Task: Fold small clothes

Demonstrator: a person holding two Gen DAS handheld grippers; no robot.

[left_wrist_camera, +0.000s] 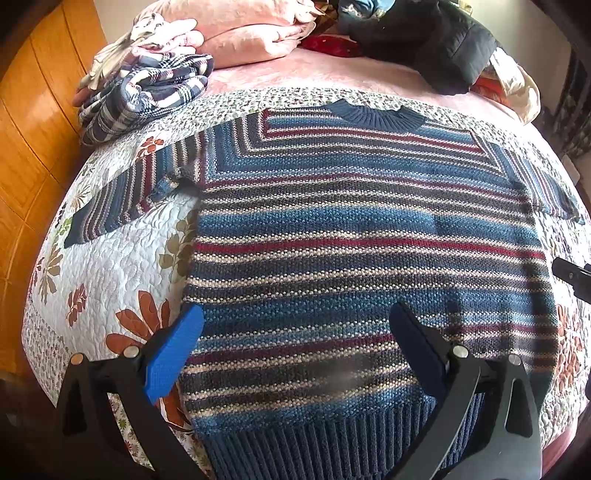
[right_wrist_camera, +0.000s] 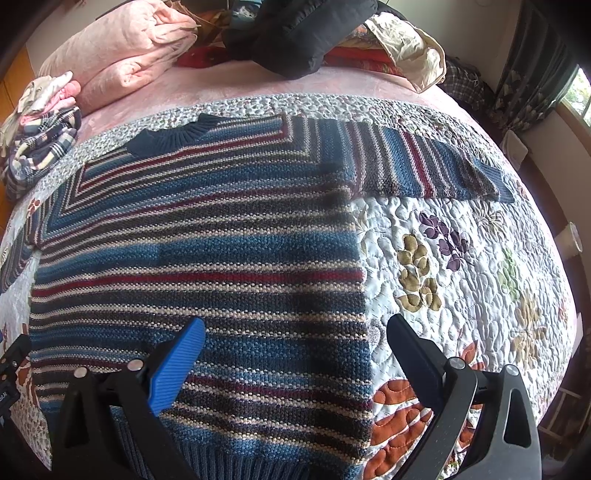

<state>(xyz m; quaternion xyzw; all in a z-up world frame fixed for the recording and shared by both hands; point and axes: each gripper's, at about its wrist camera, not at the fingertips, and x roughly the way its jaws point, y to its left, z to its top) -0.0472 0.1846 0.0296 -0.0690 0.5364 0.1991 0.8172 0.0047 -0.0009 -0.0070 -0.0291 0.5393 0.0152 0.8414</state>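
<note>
A small knit sweater with blue, red, cream and grey stripes lies flat on a floral quilt, collar at the far side, both sleeves spread out. My left gripper hovers open over the sweater's lower left part, its blue-padded finger at the left side edge. In the right wrist view the same sweater fills the left half, its right sleeve stretched out. My right gripper stands open over the sweater's lower right edge, one finger over the knit, the other over the quilt. Neither holds anything.
A folded plaid garment and pale clothes lie at the far left. Pink folded bedding and a black padded jacket sit at the bed's head. A wooden floor shows left; a curtain and window at right.
</note>
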